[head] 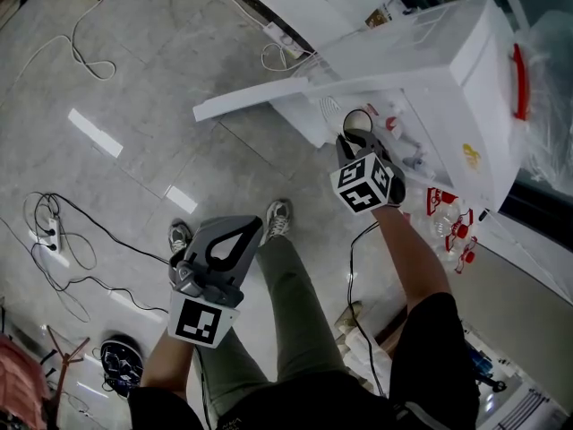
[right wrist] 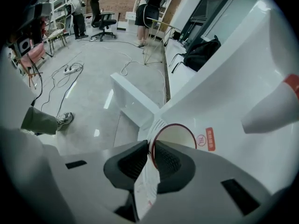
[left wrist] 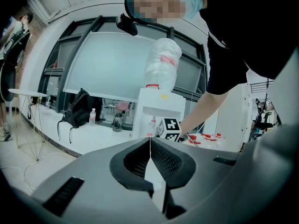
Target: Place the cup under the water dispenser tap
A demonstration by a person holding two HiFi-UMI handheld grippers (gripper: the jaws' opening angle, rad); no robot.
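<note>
My right gripper (head: 354,138) points down at the front of the white water dispenser (head: 466,70). It is shut on the wall of a paper cup (head: 356,122) with a dark red rim. In the right gripper view the pads (right wrist: 164,158) pinch the cup (right wrist: 175,135) at its near rim, its mouth facing the camera. A white tap with a red tip (right wrist: 271,112) sticks out at the right, apart from the cup. The grille of the drip tray (right wrist: 158,124) shows just beyond the rim. My left gripper (head: 235,240) hangs low over the floor, shut and empty (left wrist: 149,143).
A white panel (head: 255,97) juts out from the dispenser's base. Small bottles with red caps (head: 452,227) stand right of the dispenser. Cables (head: 63,240) lie on the floor at left. A large upturned bottle (left wrist: 162,64) sits on top of the dispenser. People stand far off (right wrist: 147,3).
</note>
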